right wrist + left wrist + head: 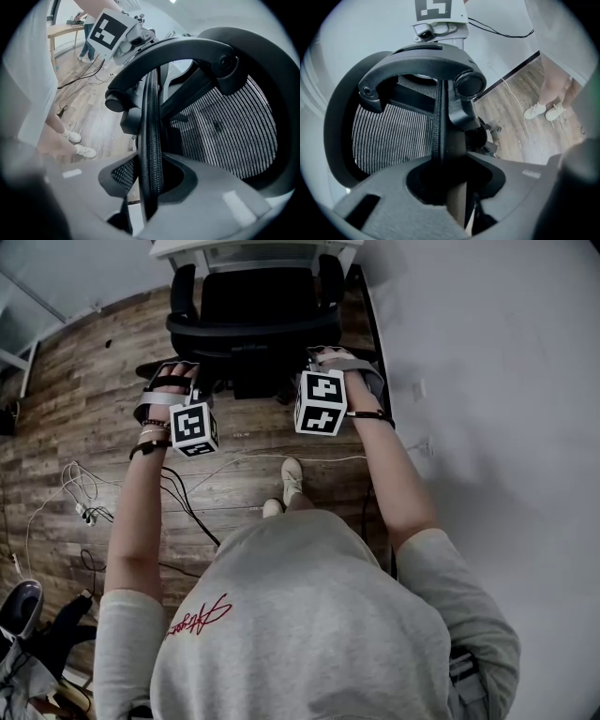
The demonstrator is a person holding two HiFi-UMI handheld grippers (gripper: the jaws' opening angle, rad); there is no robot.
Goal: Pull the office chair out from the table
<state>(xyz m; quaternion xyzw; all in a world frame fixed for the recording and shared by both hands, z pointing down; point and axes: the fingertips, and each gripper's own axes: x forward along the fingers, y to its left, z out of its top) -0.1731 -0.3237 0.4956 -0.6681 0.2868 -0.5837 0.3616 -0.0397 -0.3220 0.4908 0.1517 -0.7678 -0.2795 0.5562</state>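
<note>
Bright, even light, soft shadows; office chair [253, 306] nearly black; strong fisheye bending, dark vignette in gripper views, close foreground blurred

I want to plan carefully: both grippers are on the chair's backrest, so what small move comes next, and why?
Probably pull both straight back toward the person, together. The left gripper and right gripper are each shut on the backrest edge, and the office chair sits close to the table.

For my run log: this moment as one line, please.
left gripper: shut on black mesh office chair backrest | right gripper: shut on same backrest | chair: near white table
</note>
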